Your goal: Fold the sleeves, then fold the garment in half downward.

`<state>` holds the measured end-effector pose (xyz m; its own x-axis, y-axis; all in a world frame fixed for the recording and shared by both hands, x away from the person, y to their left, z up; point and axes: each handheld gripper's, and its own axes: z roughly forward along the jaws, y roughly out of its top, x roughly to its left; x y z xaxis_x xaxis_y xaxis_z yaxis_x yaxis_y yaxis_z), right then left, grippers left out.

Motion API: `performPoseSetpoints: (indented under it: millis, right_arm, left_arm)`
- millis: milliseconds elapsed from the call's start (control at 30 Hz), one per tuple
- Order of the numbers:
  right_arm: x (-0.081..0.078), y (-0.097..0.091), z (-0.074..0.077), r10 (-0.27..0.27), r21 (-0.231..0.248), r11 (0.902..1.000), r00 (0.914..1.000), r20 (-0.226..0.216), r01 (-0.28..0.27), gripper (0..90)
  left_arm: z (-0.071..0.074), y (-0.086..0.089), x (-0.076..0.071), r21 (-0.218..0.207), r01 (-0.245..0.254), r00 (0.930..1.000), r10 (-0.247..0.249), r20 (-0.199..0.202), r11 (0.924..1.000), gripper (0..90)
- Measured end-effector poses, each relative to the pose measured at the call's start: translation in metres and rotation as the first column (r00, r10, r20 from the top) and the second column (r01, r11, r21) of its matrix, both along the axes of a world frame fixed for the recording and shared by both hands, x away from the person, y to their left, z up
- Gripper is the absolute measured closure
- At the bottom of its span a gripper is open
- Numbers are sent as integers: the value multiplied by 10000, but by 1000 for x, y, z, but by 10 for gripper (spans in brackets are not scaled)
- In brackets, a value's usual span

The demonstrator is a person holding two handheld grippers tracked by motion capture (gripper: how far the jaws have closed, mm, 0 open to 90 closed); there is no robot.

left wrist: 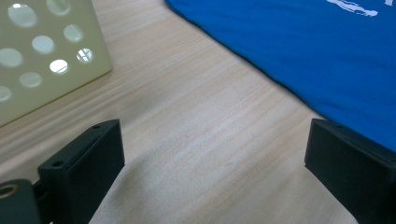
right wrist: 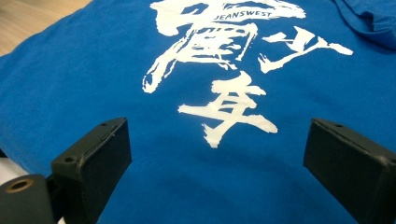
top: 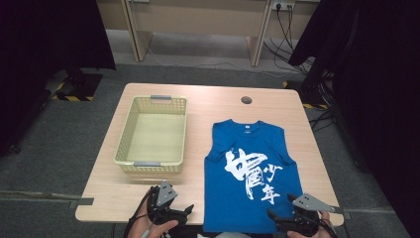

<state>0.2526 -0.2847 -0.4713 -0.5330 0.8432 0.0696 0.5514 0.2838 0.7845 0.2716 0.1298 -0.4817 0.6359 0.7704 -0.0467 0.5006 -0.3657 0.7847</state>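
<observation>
From the high view, a blue sleeveless T-shirt [top: 250,171] with white brush lettering lies flat on the right half of the wooden bench [top: 208,101], collar at the far end and hem draped over the near edge. A pale yellow perforated basket [top: 152,134] stands empty on the left half, well apart from the shirt. The left tongs [top: 183,210] sit at the near edge between basket and shirt, and the right tongs [top: 275,217] hover at the shirt's near right corner; a hand grips each tool from below.

In the left gripper view, the left tongs [left wrist: 215,154] are spread wide with nothing between them, over bare wood. The basket's near corner [left wrist: 42,51] is to their left and the shirt's side edge [left wrist: 303,60] just to their right.

In the right gripper view, the right tongs [right wrist: 217,158] are likewise released and empty, poised over the lower part of the shirt [right wrist: 93,79] just below the white lettering [right wrist: 224,60].

This looks like the opening step: neither tool has taken hold of the cloth. The likely work is folding the shirt, perhaps for the basket. The next move calls for each pair of tongs to come down at a hem corner and pinch a single layer of fabric.
</observation>
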Motion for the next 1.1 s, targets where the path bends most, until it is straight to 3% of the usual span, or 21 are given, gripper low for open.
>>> performPoseSetpoints:
  millis: [600, 1100]
  right_arm:
    - [-14, -6, -3, -124, 196, 9997, 9999, 76, 123, 79]
    - [-14, -5, -4, -71, 231, 9997, 9999, 75, 69, 79]
  left_arm:
    - [0, -1, -15, 80, 101, 9998, -102, 164, 9999, 43]
    - [1, -2, -16, -271, 181, 9998, -178, 86, 9995, 44]
